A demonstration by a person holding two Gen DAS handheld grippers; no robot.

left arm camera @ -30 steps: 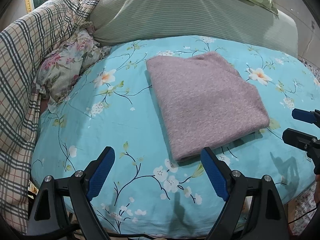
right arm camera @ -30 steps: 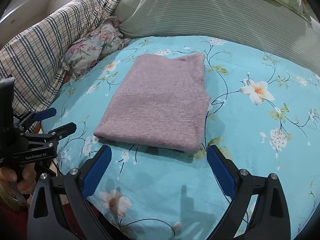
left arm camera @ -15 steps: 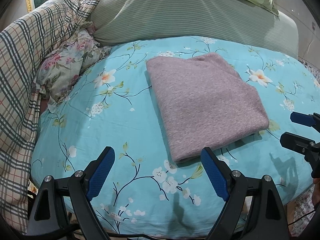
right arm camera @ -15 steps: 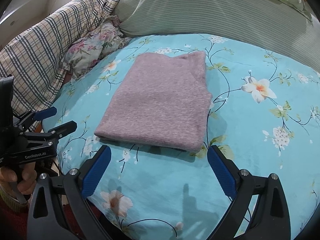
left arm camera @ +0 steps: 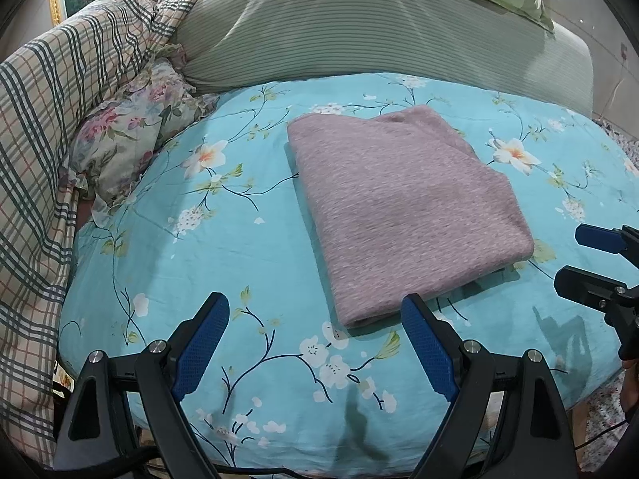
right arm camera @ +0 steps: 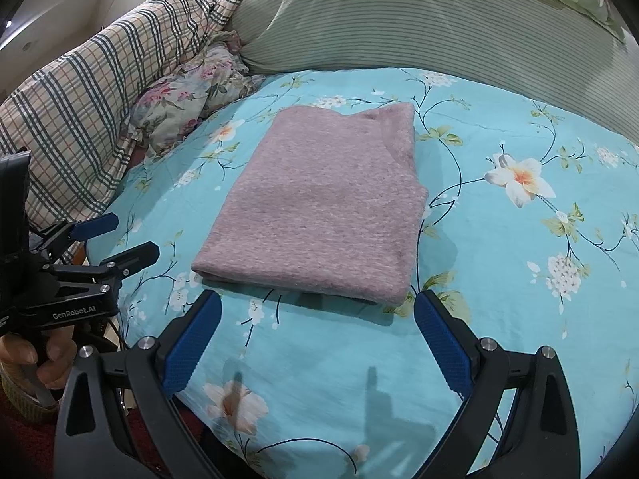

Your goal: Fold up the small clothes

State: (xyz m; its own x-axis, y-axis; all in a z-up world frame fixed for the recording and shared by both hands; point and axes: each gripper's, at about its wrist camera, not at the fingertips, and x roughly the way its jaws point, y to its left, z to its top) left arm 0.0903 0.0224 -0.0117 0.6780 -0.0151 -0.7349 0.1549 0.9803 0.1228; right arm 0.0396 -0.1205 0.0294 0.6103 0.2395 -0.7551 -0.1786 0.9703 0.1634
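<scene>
A mauve knit garment (left arm camera: 403, 207) lies folded into a flat rectangle on the turquoise floral bedsheet (left arm camera: 223, 247); it also shows in the right wrist view (right arm camera: 327, 207). My left gripper (left arm camera: 315, 319) is open and empty, held just short of the garment's near corner. My right gripper (right arm camera: 317, 315) is open and empty, just in front of the garment's near edge. The right gripper shows at the right edge of the left wrist view (left arm camera: 579, 255), and the left gripper at the left of the right wrist view (right arm camera: 120, 235).
A green striped pillow (left arm camera: 359, 28) lies behind the garment. A plaid quilt (left arm camera: 52, 119) and a floral pillow (left arm camera: 135, 131) are bunched on the left. The bed's front edge runs just below both grippers.
Both grippers have drifted slightly back from the garment and stay open. The folded garment has not moved.
</scene>
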